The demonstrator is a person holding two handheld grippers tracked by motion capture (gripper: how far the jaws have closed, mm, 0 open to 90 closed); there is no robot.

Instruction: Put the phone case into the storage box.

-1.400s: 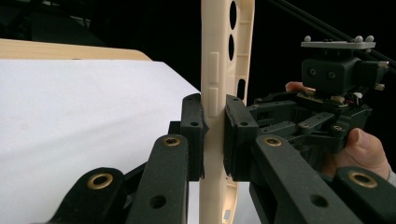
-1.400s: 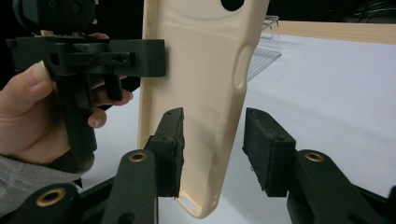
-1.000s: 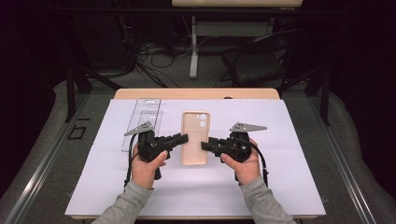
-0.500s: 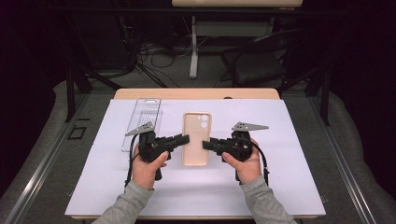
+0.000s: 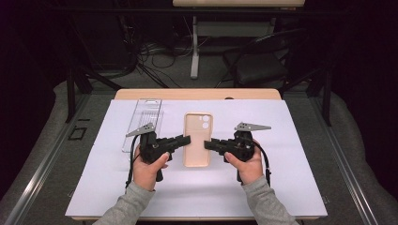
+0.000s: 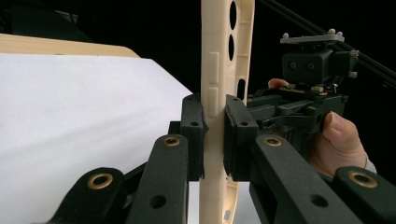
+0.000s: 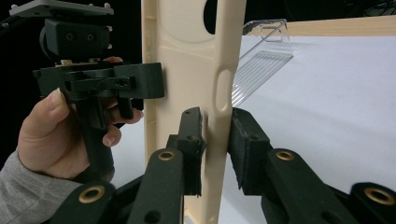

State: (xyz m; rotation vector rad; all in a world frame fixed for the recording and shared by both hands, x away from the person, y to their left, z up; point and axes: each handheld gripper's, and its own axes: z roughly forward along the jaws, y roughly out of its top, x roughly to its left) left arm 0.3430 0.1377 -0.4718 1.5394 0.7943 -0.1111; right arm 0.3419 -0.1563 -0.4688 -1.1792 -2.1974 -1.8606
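Jaws of our left gripper [image 5: 186, 139] clamp the case [image 5: 197, 138] at mid-table while our right gripper [image 5: 209, 144], just closing, barely pinches its right wall; we judge that shallow hold may slip.

One beige phone case [image 5: 196, 139] and one clear plastic tray [image 5: 143, 118] lie on one white sheet [image 5: 291, 187] that covers the tabletop [image 5: 197, 93]. Two tongs are there, the left tongs [image 5: 187, 139] and the right tongs [image 5: 208, 144], one in each of the person's two hands.
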